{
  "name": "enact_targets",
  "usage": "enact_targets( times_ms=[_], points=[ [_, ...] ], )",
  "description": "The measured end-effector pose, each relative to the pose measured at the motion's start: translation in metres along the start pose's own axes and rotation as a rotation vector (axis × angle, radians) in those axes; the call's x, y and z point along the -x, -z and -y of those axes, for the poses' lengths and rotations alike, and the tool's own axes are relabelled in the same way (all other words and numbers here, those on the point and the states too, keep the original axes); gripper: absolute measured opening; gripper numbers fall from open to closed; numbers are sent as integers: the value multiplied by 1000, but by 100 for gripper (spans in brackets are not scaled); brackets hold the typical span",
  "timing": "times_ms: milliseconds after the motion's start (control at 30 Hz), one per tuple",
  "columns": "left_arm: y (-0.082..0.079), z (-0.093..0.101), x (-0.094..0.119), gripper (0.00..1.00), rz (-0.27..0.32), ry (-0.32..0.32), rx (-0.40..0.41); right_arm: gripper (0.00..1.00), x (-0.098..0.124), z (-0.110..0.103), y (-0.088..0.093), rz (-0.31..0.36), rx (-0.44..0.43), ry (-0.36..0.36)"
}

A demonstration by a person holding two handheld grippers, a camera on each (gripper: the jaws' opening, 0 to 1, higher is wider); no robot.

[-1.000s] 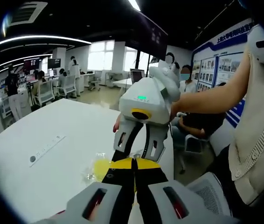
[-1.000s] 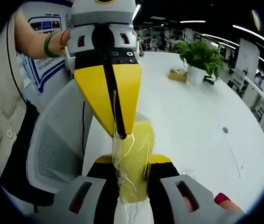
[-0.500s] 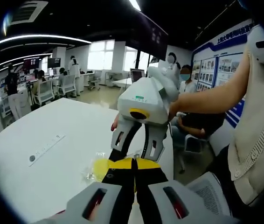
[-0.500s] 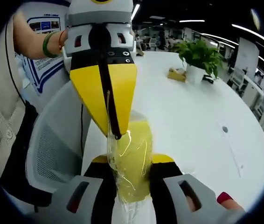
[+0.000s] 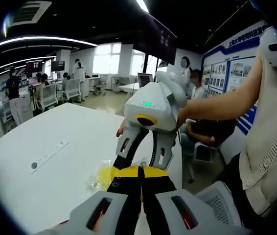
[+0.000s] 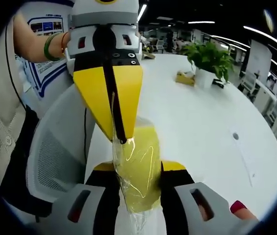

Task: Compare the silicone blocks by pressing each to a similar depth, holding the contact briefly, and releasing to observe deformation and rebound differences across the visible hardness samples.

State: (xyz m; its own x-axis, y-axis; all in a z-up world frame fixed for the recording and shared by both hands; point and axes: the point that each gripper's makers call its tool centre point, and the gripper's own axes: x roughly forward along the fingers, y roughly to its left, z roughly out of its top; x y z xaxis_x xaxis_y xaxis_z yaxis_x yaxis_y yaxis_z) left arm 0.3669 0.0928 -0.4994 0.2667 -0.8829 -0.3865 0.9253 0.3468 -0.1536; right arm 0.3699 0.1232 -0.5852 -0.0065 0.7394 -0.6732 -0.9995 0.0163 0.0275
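In the right gripper view, the yellow silicone block (image 6: 139, 169), wrapped in clear film, is gripped between the right gripper (image 6: 139, 171) jaws above the white table (image 6: 202, 112). The film's upper edge is pinched by the left gripper (image 6: 118, 139), its yellow jaws pressed together, held by a hand with a green bangle (image 6: 55, 46). Farther off, a potted plant (image 6: 209, 61) is seen. Wall poster writing cannot be read.

yellow silicone block (image 6: 141, 166), clear-wrapped, upright between tongs
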Motion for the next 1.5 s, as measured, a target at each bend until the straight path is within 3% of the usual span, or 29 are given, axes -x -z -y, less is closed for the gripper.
enact_targets(
  times_ms=[533,967,1333,1500],
  points=[
    [1,3,10,0,15,-4,7,34,-2,-2,-6,13,18,24],
    [7,-2,18,0,31,-36,57,44,-1,-12,-7,38,-35,64],
    [16,-9,24,0,36,-52,97,58,29,-21,0,128,-141,203],
    [18,-12,25,0,41,-60,111,61,47,-30,6,207,-203,293]
  ],
)
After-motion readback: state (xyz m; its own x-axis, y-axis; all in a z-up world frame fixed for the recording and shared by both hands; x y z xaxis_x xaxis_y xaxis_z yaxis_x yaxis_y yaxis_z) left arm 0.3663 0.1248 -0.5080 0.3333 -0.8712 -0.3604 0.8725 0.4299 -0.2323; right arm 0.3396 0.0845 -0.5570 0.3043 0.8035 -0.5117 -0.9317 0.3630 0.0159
